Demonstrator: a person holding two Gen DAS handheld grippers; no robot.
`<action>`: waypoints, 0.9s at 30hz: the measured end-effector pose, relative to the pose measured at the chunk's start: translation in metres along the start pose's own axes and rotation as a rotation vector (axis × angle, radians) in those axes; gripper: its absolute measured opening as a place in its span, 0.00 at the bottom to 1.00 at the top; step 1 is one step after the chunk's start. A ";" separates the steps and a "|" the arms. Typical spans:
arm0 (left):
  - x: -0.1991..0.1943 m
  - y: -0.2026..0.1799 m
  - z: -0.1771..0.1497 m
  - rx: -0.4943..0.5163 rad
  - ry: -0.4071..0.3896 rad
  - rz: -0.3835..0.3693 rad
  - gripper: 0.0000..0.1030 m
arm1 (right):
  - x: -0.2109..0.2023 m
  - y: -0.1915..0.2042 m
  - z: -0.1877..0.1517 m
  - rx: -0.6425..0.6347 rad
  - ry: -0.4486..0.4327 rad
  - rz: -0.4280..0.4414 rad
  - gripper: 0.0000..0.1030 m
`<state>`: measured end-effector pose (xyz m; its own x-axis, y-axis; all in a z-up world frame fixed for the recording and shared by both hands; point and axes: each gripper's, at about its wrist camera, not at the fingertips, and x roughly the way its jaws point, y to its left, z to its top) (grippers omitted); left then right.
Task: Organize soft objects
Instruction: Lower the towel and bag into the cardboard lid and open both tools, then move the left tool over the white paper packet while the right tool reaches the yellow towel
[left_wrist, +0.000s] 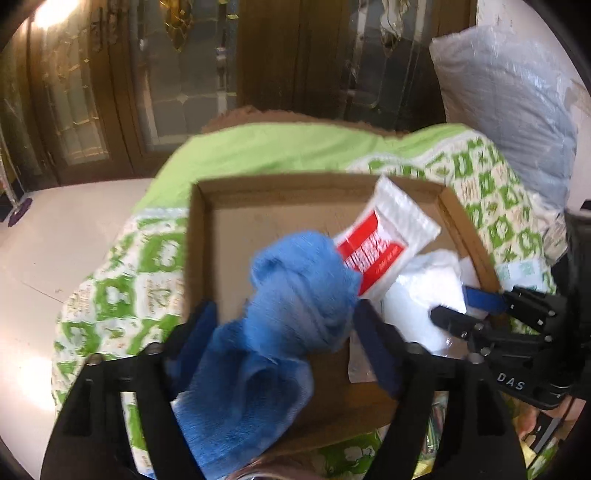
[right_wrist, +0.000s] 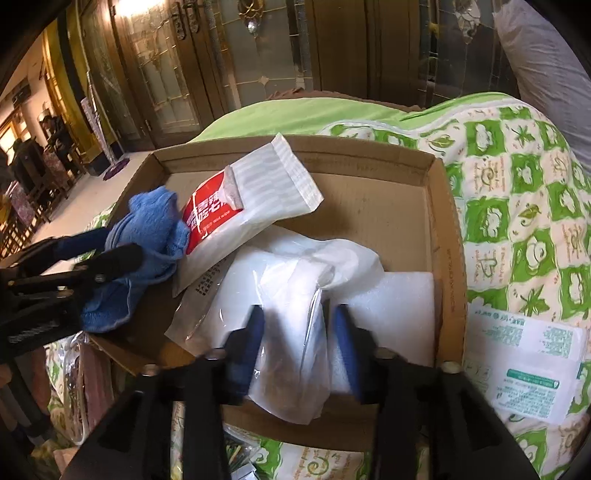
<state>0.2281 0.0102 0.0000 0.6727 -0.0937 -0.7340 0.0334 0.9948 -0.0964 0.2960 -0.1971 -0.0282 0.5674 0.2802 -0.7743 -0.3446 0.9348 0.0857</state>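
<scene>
A shallow cardboard box (left_wrist: 199, 236) (right_wrist: 443, 229) lies on a green-patterned quilt. My left gripper (left_wrist: 284, 314) is open around a blue towel (left_wrist: 295, 295) that drapes over the box's near edge; the towel also shows in the right wrist view (right_wrist: 147, 229). My right gripper (right_wrist: 297, 317) is open around a clear plastic bag of white material (right_wrist: 291, 332) inside the box. A red-and-white packet (left_wrist: 384, 243) (right_wrist: 251, 199) leans in the box. A white foam block (right_wrist: 391, 302) lies beside the bag. The right gripper also shows in the left wrist view (left_wrist: 450, 306).
The green-and-white quilt (right_wrist: 517, 206) covers the bed. A white packet with green print (right_wrist: 524, 362) lies on it right of the box. A grey bagged pillow (left_wrist: 509, 110) stands at back right. Wooden glass doors (left_wrist: 184, 74) stand behind.
</scene>
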 end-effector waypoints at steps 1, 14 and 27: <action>-0.006 0.003 0.001 -0.011 -0.014 -0.004 0.78 | -0.002 -0.002 0.000 0.007 -0.007 0.001 0.43; -0.062 0.012 -0.046 -0.080 -0.045 -0.019 0.78 | -0.051 0.007 -0.026 -0.003 -0.090 -0.106 0.75; -0.092 0.000 -0.089 -0.039 -0.020 -0.007 0.78 | -0.101 0.019 -0.061 0.021 -0.066 -0.169 0.80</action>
<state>0.1006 0.0153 0.0073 0.6873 -0.0991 -0.7196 0.0092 0.9918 -0.1277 0.1867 -0.2205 0.0135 0.6642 0.1314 -0.7360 -0.2248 0.9740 -0.0290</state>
